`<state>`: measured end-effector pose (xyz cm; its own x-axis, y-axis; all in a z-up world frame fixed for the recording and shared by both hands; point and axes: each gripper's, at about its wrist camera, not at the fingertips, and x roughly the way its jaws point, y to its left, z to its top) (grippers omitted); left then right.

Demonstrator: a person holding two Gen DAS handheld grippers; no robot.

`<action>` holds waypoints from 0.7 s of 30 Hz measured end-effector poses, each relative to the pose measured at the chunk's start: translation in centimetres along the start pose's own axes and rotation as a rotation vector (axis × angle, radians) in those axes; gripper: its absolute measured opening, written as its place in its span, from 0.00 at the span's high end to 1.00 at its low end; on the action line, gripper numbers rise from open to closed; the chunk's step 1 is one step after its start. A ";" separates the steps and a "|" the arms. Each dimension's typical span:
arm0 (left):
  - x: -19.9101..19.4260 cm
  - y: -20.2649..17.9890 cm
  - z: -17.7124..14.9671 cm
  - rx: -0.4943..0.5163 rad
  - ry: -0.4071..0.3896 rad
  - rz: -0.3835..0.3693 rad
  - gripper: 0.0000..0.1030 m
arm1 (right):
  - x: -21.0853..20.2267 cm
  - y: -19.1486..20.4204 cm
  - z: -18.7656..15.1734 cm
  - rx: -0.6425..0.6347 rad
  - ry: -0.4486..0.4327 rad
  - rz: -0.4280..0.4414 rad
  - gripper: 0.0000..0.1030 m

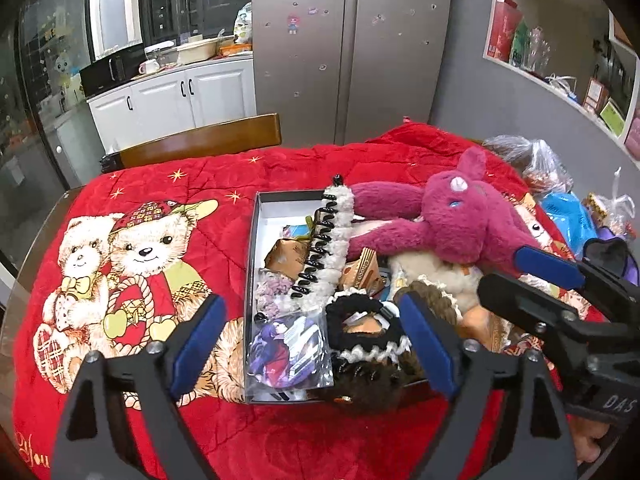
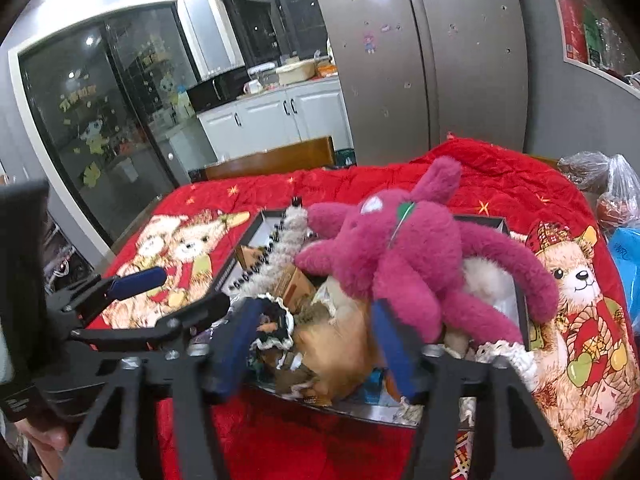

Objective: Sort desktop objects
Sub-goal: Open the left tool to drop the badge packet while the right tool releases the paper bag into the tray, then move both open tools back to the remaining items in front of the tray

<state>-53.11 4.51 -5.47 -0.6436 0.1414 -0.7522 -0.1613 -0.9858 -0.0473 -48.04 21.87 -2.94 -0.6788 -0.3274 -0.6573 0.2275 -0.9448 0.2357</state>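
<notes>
My left hand-held gripper hangs spread wide over the near end of an open box that sits on the counter, which is draped in a red quilt printed with teddy bears. Nothing is pinched between its blue pads; below the gap lie a black scrunchie with a white crocheted edge and a glossy illustrated card.

A long black spiral hair clip backed with white fleece slants across the box from about 12 o'clock down toward its middle, beside tan snack packets. At 2 o'clock of my left gripper a magenta plush with long limbs sprawls over the box's far right side — one arm reaching toward the clip's top end.

My right hand-held gripper is parted too, its pads gripping nothing, hovering above a tan furry toy and the scrunchie at the box's near edge. The magenta plush fills its 1 o'clock.

Each gripper shows in the other's view — the right one at 3 o'clock from the left camera, the left one at 9 o'clock from the right. Plastic bags crowd the counter's far right corner.
</notes>
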 end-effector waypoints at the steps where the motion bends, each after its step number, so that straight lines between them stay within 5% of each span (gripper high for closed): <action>1: -0.1 0.1 0.1 -0.002 -0.001 0.005 0.12 | -0.3 0.0 0.1 0.002 -0.012 0.006 0.30; 21: -0.3 -0.1 -0.1 0.022 -0.016 0.049 0.12 | -0.4 0.0 0.0 -0.025 0.006 0.019 0.26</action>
<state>-52.87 4.59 -5.29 -0.6629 0.0944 -0.7427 -0.1456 -0.9893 0.0042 -47.82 22.05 -2.65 -0.6700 -0.3457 -0.6569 0.2578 -0.9382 0.2308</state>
